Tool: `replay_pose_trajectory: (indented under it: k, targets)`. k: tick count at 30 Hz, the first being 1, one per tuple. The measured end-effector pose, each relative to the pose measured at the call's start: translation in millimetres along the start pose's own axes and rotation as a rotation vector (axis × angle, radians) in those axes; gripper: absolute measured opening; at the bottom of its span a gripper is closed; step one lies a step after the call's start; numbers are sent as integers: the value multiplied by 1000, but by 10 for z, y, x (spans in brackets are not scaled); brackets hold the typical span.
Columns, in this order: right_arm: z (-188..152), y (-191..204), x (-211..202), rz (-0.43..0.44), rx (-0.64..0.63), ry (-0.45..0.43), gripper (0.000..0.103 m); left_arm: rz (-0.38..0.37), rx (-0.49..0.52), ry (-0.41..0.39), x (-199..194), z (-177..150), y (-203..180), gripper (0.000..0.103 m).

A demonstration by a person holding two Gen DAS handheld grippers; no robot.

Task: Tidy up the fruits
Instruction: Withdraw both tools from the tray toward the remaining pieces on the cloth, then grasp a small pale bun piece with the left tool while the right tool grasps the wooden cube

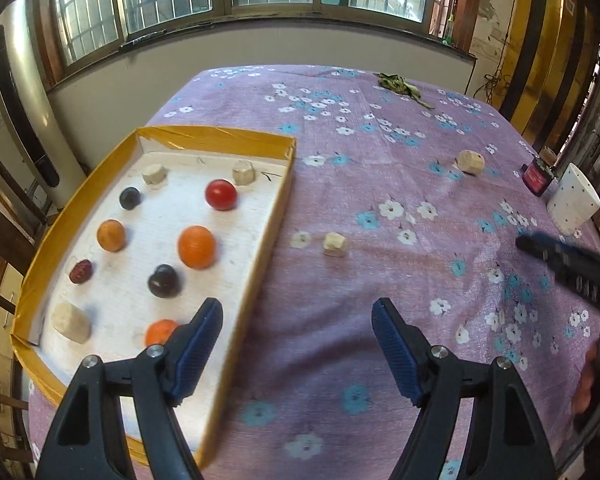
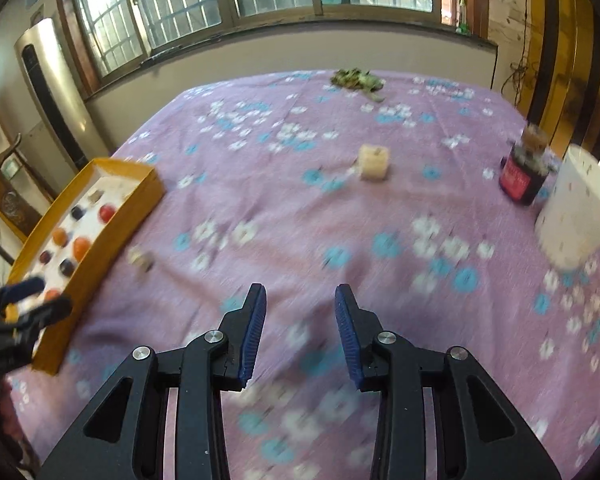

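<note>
left wrist view: left gripper point(image 1: 298, 320) with jaws spread wide, nothing between them, poised over the purple floral cloth point(image 1: 380, 184) at the tray's right wall.
tray: yellow-rimmed tray point(image 1: 220, 136) ahead and left of the left gripper, its white floor under the left finger.
fruits in tray: red fruit point(image 1: 220, 195), large orange fruit point(image 1: 196, 247), smaller orange fruit point(image 1: 111, 235), two dark round fruits point(image 1: 163, 281) point(image 1: 130, 198), a dark red wrinkled one point(image 1: 80, 271), and an orange one point(image 1: 162, 331) touching the left finger's edge in the picture.
pale pieces: three in the tray; one point(image 1: 335, 244) on the cloth just ahead of the left gripper, another point(image 1: 470, 162) farther ahead to its right.
right wrist view: right gripper point(image 2: 300, 320) with jaws a narrow gap apart, empty, above bare cloth; blurred.
beyond right gripper: white cup point(image 2: 576, 216) and dark jar point(image 2: 524, 172) ahead to its right.
</note>
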State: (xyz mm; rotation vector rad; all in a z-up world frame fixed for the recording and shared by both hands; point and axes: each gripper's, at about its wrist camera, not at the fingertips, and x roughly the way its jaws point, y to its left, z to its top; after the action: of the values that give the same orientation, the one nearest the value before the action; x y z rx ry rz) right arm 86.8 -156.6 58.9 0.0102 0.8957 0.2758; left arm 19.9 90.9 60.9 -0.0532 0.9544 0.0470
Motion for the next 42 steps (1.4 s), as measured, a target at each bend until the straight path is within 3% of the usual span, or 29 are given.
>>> replay_pose_trajectory:
  k: [2,4,11,12,14,15,16,20,23,26,30,35,42]
  targets:
    - [237,-200,121,-13,16,-28,43,9,-11,6,31,2,-67,79]
    - [436,-362,287,-26,38,-39,59,4,-28,17,73,9,-116,79]
    - [815,-606,1021,-34,80,38,59,11,-67,48,305,77,-241,79]
    - [826,-624,1089,-35,84,44,58,6,-74,47,330,87,-246,79]
    - [834,-679,1181,-31,101,58,46,-4,-83,46,379,112,-259,79]
    - [839,-727,1214,-15,111,69,30,-12,-89,44,406,125,-262,79]
    - [850,-755,1232,-2,114,64,27,-21,-96,44,439,137,-265,79]
    - [848,-764,1191,3,80,36,26,-33,-111,56,601,190,-260,78]
    - [791,-760,1103,52,94,28,26,-37,-129,67,722,233,-224,65]
    - [739,-713,1034,83,89,32,26,-46,-125,91,851,280,-211,40]
    - [697,-617,911,98,44,7,26,-40,-89,66,866,273,-219,24]
    - [663,-502,744,93,-21,-30,24,-73,-97,58,851,266,-173,23]
    - [659,-543,811,89,-18,4,26,-89,-44,57,793,197,-296,23]
